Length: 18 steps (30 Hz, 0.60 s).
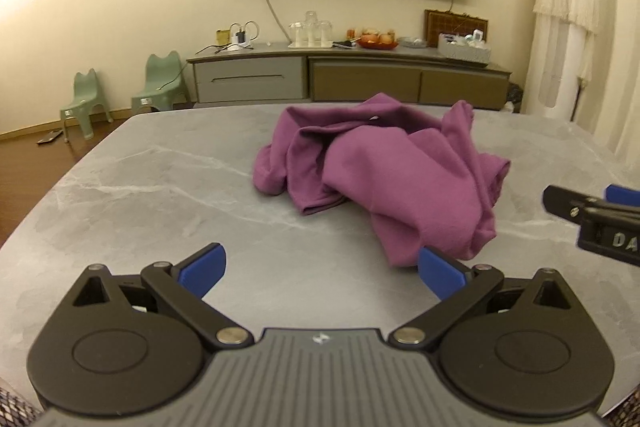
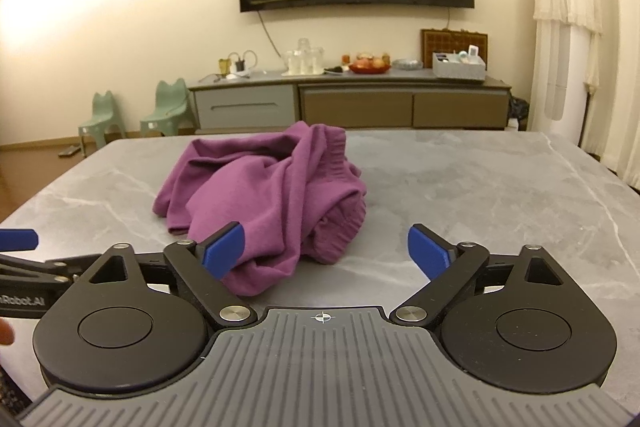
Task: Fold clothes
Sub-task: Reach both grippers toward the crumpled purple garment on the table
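Lying crumpled in a loose heap on the grey marbled bench (image 1: 160, 187), the purple garment (image 1: 384, 167) sits around the middle of the surface, unfolded, with bunched folds and a ribbed edge showing in the right wrist view. The left tongs (image 1: 322, 269) are spread wide with nothing between the blue pads (image 1: 204, 269); the garment's near edge lies just beside the right-hand pad. The right tongs (image 2: 324, 251) are also spread wide and hold nothing, their left pad overlapping the garment's near fold in the picture, though contact cannot be told. Each tool shows at the edge of the other's view. Beyond the bench stand a low sideboard (image 2: 352, 99) and two green stools (image 1: 120, 91).
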Motion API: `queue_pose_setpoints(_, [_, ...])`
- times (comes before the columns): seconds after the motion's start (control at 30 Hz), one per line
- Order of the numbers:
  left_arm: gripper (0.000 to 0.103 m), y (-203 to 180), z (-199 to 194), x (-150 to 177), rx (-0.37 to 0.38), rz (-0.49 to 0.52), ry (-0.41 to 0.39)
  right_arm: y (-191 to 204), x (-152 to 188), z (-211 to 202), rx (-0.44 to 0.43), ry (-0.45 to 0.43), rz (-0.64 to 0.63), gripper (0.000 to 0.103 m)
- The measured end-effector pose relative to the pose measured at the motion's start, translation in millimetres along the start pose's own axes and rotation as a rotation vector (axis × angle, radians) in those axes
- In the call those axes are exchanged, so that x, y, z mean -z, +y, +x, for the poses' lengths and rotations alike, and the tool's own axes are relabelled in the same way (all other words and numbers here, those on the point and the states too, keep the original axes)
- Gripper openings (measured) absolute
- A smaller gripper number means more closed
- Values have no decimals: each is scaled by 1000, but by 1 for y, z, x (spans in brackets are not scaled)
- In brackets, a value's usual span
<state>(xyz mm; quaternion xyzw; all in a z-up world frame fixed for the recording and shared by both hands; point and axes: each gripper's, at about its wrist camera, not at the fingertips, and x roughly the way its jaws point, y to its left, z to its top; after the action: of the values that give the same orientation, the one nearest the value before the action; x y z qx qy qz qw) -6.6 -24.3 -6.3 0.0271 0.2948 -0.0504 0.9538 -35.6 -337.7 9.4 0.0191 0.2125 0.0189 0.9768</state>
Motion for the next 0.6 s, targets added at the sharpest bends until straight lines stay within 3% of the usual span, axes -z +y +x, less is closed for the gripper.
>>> queue_pose_setpoints(0.33, [89, -5, -1, -2, 6, 7, 1, -4, 2, 2, -7, 22, 2, 74])
queue_pose_setpoints(0.47, [76, -5, -2, -2, 13, 6, -1, -5, 3, 3, -22, 39, 7, 60])
queue_pose_setpoints(0.6, [55, -5, -2, -2, 20, 5, -1, -5, 4, 3, -37, 51, 8, 43])
